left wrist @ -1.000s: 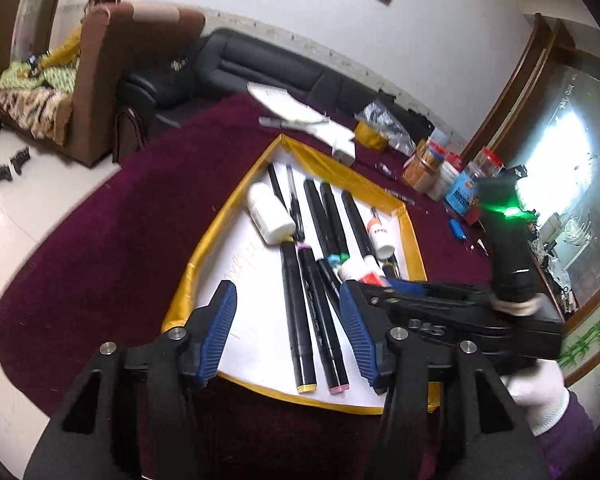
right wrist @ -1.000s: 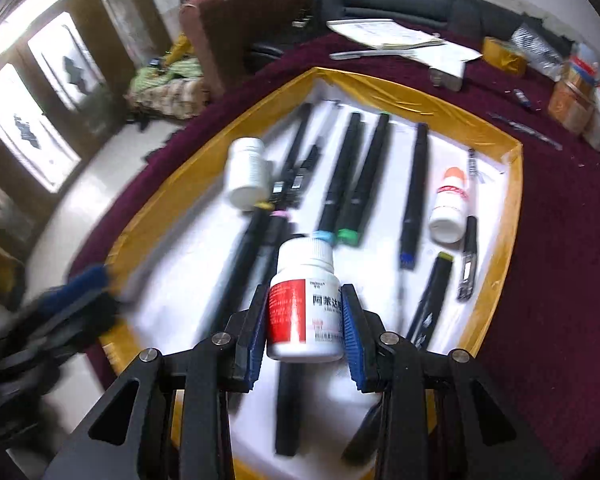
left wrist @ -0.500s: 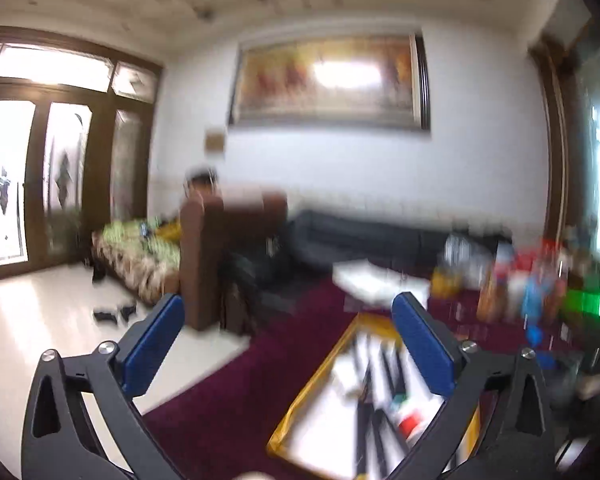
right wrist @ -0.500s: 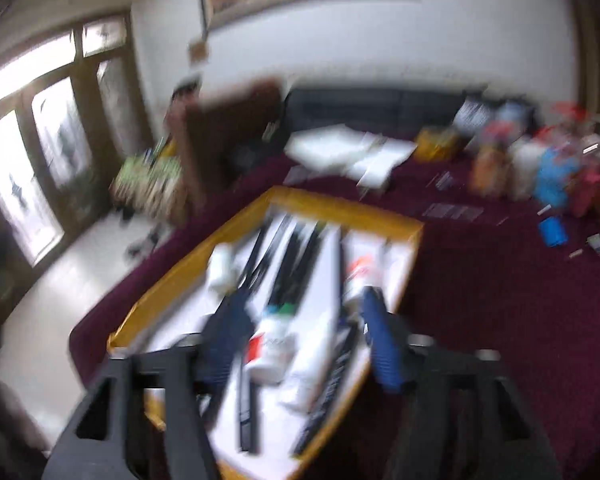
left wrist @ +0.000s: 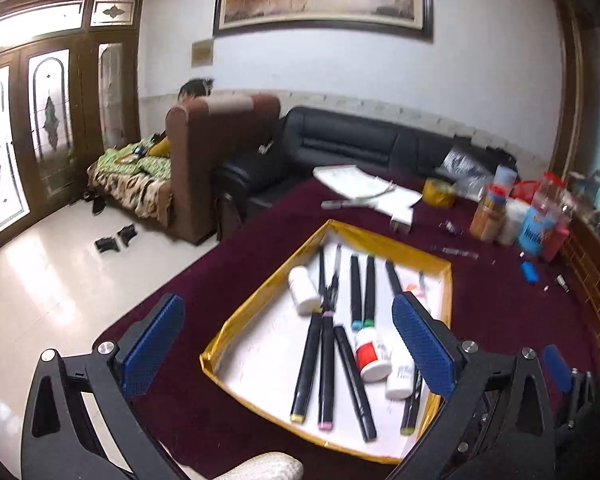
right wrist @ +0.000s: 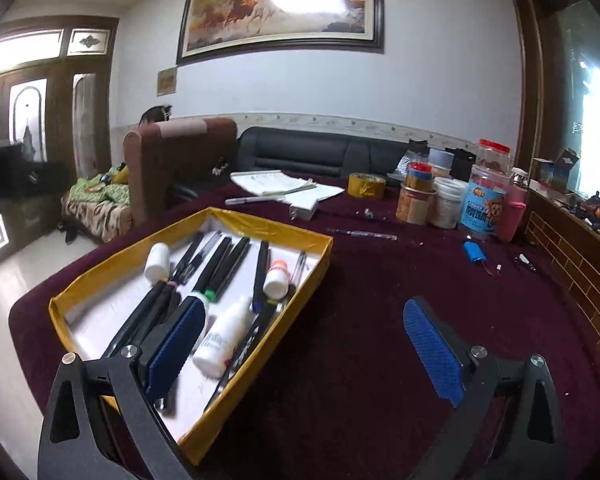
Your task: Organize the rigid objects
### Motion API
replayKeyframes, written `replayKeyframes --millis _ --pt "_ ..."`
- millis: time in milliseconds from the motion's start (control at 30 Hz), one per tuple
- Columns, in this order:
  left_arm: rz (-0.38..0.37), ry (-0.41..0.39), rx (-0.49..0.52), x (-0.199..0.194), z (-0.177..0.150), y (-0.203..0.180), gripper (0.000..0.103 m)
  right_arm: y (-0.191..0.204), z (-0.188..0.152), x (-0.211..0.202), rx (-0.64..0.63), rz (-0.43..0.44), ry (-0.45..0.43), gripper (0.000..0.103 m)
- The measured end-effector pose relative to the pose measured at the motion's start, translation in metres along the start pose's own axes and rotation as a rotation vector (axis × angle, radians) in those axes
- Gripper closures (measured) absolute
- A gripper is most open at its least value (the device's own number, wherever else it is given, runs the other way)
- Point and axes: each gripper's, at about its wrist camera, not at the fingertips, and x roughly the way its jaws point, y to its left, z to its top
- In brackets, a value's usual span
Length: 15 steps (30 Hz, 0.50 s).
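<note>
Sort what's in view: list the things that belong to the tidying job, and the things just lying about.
Job: gold-rimmed white tray; black marker pens; red-labelled white pill bottle; plain white bottle; orange-capped white bottle.

Lying about: yellow tape roll; loose papers; blue-labelled plastic jar; silver pen.

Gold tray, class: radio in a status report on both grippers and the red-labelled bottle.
Left gripper open, empty. Right gripper open, empty. Red-labelled bottle lying in gold tray beside markers. Nothing in the way.
</note>
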Motion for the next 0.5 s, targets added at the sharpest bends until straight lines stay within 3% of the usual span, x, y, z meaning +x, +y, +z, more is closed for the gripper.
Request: replayKeyframes --millis 200,500 --pt "0.07 0.047 0.018 0.005 -0.006 -0.013 0.0 0.011 -0.009 -0.009 -0.058 0.003 -0.003 0.005" --pt "0.073 0.079 0.056 0.012 -0.012 -0.023 0.0 0.024 -0.017 -0.006 -0.1 0.013 0.026 0.005"
